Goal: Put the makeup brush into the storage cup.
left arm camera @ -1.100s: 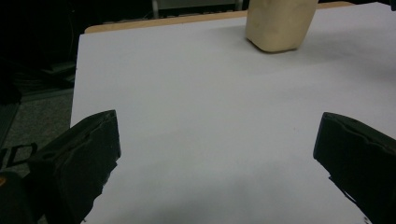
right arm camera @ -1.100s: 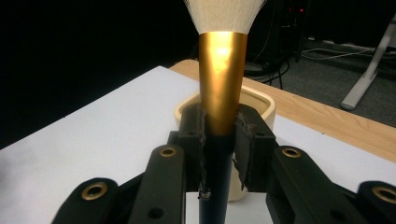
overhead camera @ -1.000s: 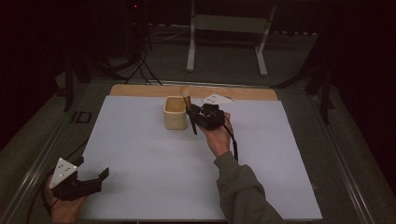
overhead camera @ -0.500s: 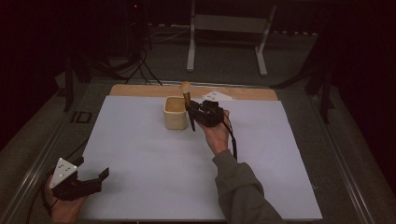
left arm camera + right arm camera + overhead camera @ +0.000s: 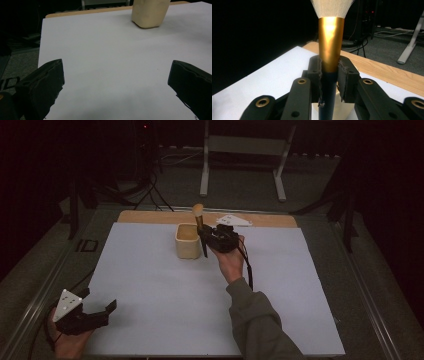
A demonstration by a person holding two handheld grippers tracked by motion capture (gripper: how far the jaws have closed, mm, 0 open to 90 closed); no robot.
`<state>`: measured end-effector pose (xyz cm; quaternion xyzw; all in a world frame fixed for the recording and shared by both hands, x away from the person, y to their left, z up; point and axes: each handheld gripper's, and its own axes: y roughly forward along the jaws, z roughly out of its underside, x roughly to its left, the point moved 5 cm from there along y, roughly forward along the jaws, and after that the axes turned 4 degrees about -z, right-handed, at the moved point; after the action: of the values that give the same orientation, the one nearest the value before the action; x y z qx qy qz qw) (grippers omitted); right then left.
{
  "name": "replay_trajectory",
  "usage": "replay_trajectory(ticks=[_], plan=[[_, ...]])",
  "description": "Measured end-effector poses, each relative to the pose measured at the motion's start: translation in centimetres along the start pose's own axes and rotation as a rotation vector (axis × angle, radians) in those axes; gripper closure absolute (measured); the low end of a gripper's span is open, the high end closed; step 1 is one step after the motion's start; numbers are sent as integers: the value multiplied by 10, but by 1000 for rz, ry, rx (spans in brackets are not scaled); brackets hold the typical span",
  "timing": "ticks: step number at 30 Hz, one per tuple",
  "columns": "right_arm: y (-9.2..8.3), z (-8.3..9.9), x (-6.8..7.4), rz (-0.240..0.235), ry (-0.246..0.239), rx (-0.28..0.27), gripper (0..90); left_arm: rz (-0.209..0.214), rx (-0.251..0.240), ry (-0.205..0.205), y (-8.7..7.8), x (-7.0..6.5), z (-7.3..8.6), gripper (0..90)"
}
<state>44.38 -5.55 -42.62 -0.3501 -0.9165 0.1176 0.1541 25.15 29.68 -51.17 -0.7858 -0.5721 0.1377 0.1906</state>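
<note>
Brush (image 5: pixel 199 220) is standing upright just beside the cream cup (image 5: pixel 187 240), pinched in your right hand-held gripper (image 5: pixel 206 236); keep it vertical while lowering it inside the rim; your left hand-held gripper (image 5: pixel 100 312) is idling spread, well apart from the cup.

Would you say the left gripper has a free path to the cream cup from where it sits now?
Probably yes. The left gripper sits open at the near left corner, and only bare white sheet lies between it and the cream cup. The right gripper, holding the brush, is on the cup's far side.
</note>
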Motion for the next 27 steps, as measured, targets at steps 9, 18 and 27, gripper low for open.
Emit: replay_trajectory(ticks=[9, 18, 27], plan=[[3, -4, 2, 3, -2, -10, 741, 0, -1, -1, 0, 0, 0, 18], [6, -11, 5, 5, -3, -23, 741, 2, -1, -1, 0, 0, 0, 18], [9, -16, 8, 3, -2, -38, 741, 2, -3, -4, 0, 0, 0, 18]])
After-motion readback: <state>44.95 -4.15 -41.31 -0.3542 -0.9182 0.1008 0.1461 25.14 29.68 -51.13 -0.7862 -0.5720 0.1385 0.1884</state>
